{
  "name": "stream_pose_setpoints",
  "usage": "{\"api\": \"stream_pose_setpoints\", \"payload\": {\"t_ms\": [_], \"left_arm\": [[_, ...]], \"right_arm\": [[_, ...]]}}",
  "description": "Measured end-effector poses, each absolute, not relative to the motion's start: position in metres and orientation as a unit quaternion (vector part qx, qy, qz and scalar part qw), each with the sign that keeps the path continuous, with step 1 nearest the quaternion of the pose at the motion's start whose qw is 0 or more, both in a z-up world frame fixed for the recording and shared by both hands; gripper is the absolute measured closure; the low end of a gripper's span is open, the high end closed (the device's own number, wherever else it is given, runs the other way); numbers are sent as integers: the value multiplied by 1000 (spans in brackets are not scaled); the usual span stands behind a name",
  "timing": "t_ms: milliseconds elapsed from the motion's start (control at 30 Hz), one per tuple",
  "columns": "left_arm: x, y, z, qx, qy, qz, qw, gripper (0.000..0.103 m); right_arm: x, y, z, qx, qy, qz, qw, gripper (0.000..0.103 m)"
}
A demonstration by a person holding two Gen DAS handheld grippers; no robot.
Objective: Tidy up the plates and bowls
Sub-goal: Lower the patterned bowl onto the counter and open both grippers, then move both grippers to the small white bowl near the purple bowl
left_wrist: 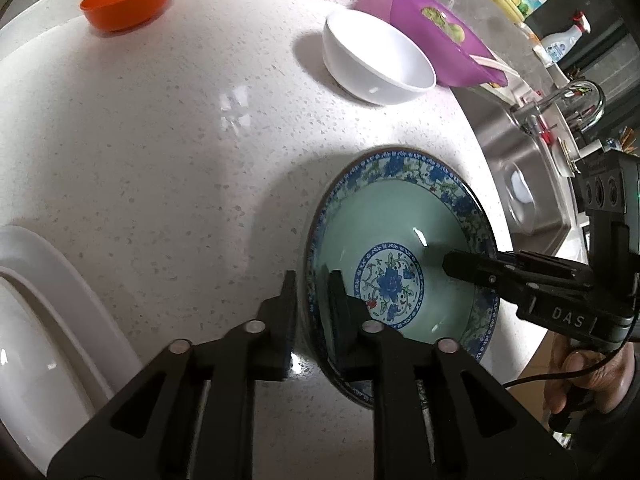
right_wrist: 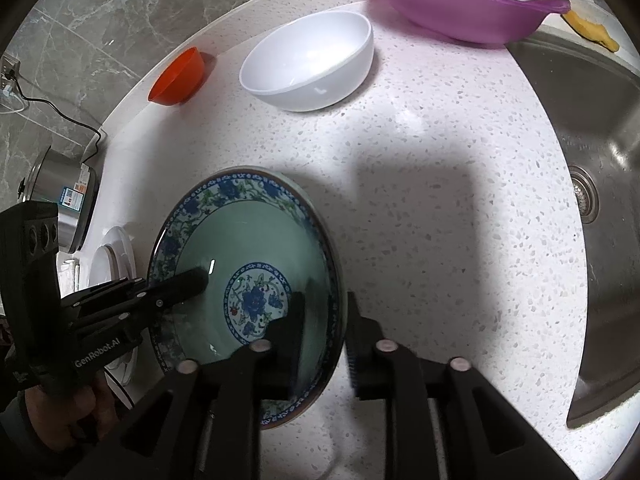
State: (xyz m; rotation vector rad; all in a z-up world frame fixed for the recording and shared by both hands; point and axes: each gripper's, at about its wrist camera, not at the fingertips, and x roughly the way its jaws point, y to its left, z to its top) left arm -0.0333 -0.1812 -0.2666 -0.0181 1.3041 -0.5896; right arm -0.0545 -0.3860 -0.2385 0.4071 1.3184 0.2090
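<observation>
While both tongs straddle opposite rims of the blue-patterned plate (left_wrist: 400, 264), which lies on the near counter (left_wrist: 180, 160) left of the sink (right_wrist: 592, 160), they should lift level. The left gripper (left_wrist: 314, 312) and right gripper (right_wrist: 326, 336) are narrowly open, seemingly clamping the rim.

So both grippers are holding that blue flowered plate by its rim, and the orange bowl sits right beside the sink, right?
Not quite. The white bowl and purple basin sit near the sink; the orange bowl is at the far corner, as the right wrist view shows. Both grippers do straddle the plate rim.
</observation>
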Motion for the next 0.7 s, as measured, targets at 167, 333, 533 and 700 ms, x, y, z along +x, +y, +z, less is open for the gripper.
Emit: {"api": "stream_pose_setpoints", "payload": {"t_ms": [167, 333, 533, 700], "left_arm": [[-31, -170, -245, -36, 585, -277, 761, 25], [-15, -161, -218, -47, 568, -289, 769, 5], [32, -151, -178, -54, 527, -302, 793, 2], [95, -155, -160, -61, 531, -286, 796, 2]], "right_arm": [[-56, -392, -228, 193, 596, 92, 774, 47], [-53, -414, -204, 209, 567, 87, 792, 34], [-35, -465, -156, 256, 483, 72, 834, 26], [-3, -486, -130, 263, 444, 64, 854, 22]]}}
